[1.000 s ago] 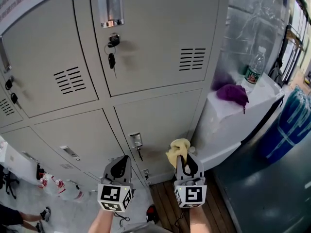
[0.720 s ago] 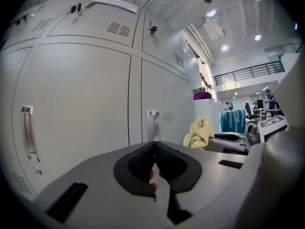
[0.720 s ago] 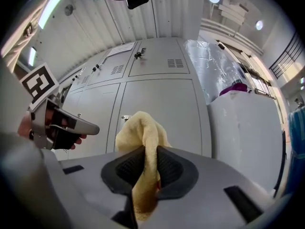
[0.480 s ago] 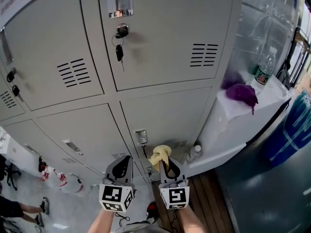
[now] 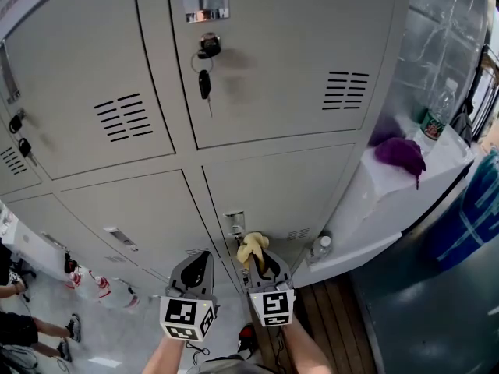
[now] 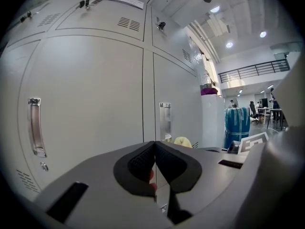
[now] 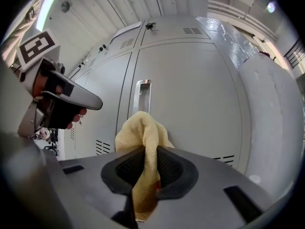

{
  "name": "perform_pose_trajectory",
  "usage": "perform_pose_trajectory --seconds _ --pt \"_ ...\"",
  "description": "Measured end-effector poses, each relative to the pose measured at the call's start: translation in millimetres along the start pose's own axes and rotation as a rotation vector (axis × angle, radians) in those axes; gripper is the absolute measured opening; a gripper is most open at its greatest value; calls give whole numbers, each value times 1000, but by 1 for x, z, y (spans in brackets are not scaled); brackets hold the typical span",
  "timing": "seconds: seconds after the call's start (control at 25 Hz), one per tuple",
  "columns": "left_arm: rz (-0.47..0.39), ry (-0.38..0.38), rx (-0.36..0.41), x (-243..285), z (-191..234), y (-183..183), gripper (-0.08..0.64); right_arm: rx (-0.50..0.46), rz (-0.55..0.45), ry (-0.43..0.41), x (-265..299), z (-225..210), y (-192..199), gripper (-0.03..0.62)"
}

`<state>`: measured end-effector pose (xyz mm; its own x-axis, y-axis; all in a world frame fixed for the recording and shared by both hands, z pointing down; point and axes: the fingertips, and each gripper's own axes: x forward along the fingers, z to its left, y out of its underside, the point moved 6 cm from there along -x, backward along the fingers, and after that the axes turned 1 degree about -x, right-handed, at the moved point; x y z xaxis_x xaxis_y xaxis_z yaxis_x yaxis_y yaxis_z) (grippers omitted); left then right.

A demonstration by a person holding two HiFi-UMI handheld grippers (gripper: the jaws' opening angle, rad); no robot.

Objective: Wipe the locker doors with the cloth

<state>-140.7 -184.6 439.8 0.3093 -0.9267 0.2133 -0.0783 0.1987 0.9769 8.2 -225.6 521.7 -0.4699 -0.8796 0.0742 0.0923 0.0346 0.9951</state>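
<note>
Just one cloth (image 5: pixel 253 247), in right tongs (image 7: pixel 147 157).

Our left gripper (image 5: pixel 195 261) held low, jaws pressed together with nothing between them, our right gripper (image 5: pixel 261 265) just beside it, jaws clamped on the yellow cloth (image 5: pixel 251 248), both pointing forward.
</note>
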Motion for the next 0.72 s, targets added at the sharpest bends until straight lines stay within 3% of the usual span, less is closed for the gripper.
perform_pose_trajectory --seconds 0.72 --pt "-4 8 7 6 12 -3 23 -6 18 61 15 -14 11 74"
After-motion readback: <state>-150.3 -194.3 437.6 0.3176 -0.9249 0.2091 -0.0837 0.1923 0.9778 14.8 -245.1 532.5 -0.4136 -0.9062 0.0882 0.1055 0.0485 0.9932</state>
